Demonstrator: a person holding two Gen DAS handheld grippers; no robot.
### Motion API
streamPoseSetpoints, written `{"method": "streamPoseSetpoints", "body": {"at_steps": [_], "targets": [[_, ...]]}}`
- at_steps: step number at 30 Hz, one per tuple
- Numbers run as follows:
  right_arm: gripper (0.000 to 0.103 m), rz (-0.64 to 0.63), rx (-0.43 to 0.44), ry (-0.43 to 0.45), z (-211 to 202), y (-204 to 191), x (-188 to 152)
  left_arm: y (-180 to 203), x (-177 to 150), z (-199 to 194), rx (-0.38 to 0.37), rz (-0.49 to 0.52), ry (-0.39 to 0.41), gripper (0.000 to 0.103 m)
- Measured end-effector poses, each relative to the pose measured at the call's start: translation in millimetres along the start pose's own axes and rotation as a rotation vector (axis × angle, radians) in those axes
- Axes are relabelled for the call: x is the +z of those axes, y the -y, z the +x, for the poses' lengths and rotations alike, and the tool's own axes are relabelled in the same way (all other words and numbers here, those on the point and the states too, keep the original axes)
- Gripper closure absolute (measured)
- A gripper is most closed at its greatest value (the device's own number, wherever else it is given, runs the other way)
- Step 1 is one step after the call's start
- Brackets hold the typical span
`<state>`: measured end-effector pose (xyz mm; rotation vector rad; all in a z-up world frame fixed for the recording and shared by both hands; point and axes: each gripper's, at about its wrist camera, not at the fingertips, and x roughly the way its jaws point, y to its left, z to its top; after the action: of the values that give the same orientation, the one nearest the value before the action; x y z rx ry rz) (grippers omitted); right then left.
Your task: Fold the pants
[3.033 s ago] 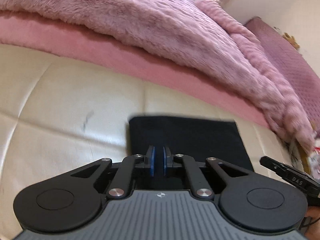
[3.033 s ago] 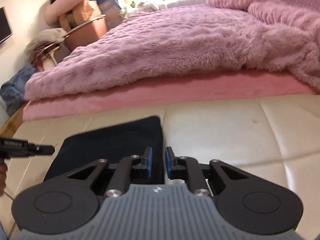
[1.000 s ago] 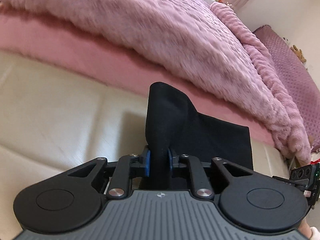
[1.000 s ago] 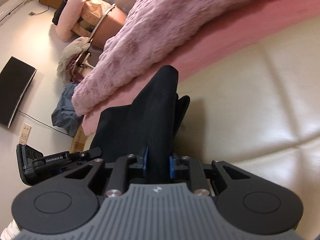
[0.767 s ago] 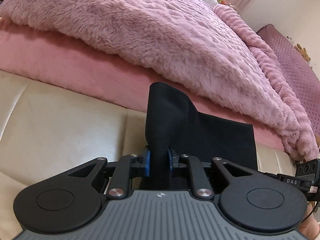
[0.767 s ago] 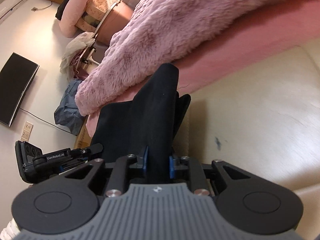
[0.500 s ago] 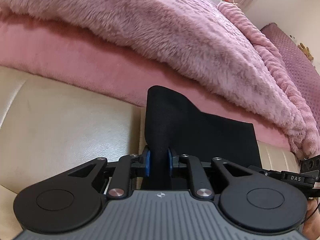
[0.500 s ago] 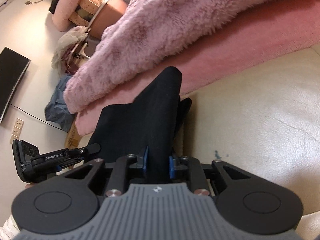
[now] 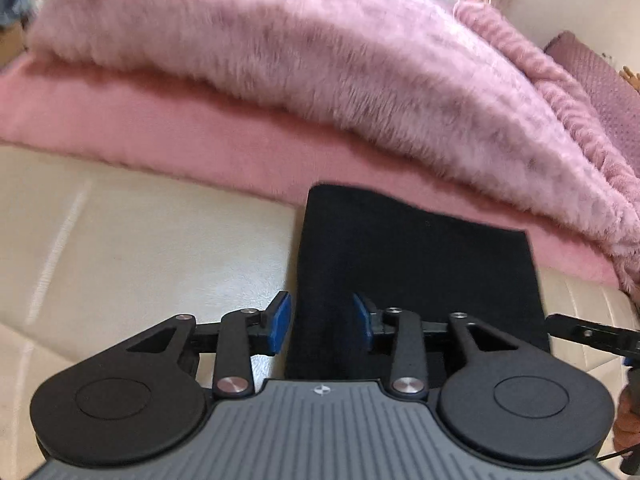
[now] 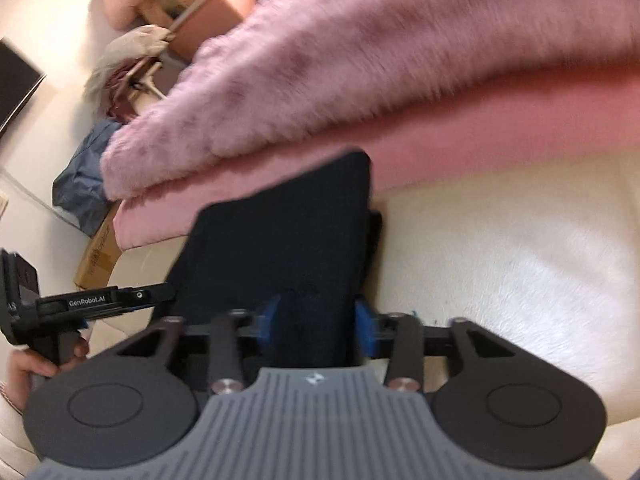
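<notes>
Item: black fabric pants [image 9: 416,280], folded flat on my cream leather cushion [image 9: 140,260], long axis running away toward the pink blanket [image 9: 280,60]. My left gripper [image 9: 322,316] and right gripper [image 10: 318,320], jaws just opened, straddle its near corners, released; both equally near.

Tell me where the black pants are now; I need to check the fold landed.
The pants lie folded on the cream cushion in both wrist views, their far edge against the pink mattress.
</notes>
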<state>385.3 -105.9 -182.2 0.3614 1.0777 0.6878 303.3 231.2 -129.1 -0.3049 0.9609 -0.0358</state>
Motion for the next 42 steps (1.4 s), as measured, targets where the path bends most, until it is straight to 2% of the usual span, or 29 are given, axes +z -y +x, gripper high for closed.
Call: {"method": "streamPoseSetpoints", "body": {"at_steps": [3,5,6,8,10,13,16,19,22,26,31,33,35,38,42], "targets": [[0.048,-0.114,-0.036,0.070,-36,-30,-4,21,-8,-46,0.043,0.038,0.104,0.054],[0.037,-0.199,-0.072,0.123,-61,-53,-9,40,-15,-78,0.069,0.088,0.174,0.048],[0.035,-0.242,-0.091,0.156,-76,-65,-14,52,-21,-97,0.083,0.113,0.216,0.042],[0.025,-0.313,-0.124,0.226,-106,-86,-25,75,-33,-130,0.096,0.151,0.289,0.037],[0.021,-0.373,-0.138,0.297,-137,-107,-39,97,-46,-160,0.120,0.175,0.354,0.024],[0.021,-0.434,-0.170,0.376,-179,-131,-63,125,-73,-198,0.169,0.192,0.469,0.008],[0.021,-0.457,-0.207,0.431,-213,-148,-89,147,-99,-220,0.215,0.181,0.540,0.006],[0.021,-0.455,-0.228,0.486,-241,-155,-115,160,-122,-233,0.246,0.158,0.544,0.006],[0.021,-0.438,-0.247,0.497,-259,-157,-143,166,-147,-238,0.253,0.141,0.564,0.006],[0.021,-0.458,-0.269,0.489,-270,-158,-181,173,-172,-235,0.294,0.174,0.514,0.005],[0.021,-0.422,-0.276,0.434,-267,-149,-214,177,-196,-232,0.283,0.175,0.453,0.005],[0.021,-0.429,-0.282,0.411,-264,-147,-223,179,-203,-230,0.305,0.187,0.424,0.005],[0.021,-0.441,-0.306,0.375,-258,-146,-228,180,-207,-224,0.327,0.189,0.373,0.005],[0.021,-0.387,-0.292,0.310,-248,-137,-230,176,-208,-210,0.305,0.172,0.289,0.005],[0.021,-0.387,-0.327,0.255,-233,-131,-235,174,-211,-198,0.297,0.159,0.229,0.005]]}}
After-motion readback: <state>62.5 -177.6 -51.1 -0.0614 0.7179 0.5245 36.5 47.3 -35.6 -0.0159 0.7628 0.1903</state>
